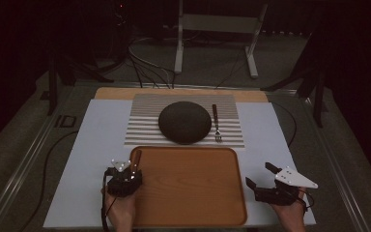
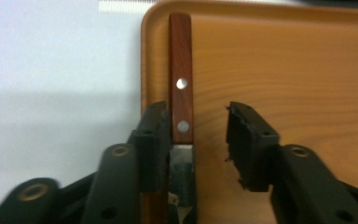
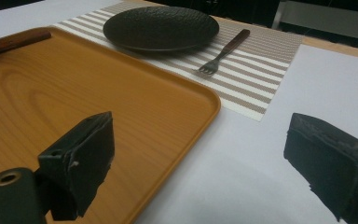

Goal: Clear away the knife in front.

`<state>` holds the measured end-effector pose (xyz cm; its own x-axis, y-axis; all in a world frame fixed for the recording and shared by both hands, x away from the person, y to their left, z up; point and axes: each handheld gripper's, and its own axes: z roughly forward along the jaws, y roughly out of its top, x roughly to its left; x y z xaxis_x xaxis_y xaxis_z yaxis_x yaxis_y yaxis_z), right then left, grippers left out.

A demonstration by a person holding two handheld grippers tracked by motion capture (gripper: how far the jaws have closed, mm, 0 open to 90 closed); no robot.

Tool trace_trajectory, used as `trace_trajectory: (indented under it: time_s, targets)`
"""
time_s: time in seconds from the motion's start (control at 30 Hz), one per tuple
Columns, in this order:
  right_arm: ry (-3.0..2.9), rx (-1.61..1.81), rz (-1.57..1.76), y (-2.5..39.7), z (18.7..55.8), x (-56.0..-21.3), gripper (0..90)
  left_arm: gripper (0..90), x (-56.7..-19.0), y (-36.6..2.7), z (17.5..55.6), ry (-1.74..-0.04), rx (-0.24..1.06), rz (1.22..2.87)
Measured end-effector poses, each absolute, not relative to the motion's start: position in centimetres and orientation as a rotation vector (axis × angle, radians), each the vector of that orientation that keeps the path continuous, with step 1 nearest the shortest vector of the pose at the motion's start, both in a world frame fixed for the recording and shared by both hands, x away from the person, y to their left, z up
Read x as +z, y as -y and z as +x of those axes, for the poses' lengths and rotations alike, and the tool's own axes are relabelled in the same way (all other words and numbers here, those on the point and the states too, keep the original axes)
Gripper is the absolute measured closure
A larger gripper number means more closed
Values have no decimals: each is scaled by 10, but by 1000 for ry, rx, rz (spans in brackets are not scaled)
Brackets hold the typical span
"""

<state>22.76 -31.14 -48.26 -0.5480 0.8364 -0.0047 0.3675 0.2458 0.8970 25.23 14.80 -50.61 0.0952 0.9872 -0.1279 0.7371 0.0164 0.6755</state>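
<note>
A wooden-handled knife is seen lying along the tray's left edge, between the parted jaws of the left tool. It is judged stiff and light, best gripped at the riveted handle. The right tool is held open, empty.
</note>
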Motion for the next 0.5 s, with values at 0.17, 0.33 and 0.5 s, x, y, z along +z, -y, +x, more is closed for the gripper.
trace_trajectory:
  time_s: [0.17,0.33,0.5]
  targets:
    - [-2033,1262,1094,311,228,-483,84,454,-497,-151,254,-1670,539,1743]
    - [-2033,1262,1093,311,228,-483,84,314,-493,-156,259,-1602,495,1699]
    - [-2033,1263,1093,311,228,-483,84,202,-488,-159,263,-1555,467,1661]
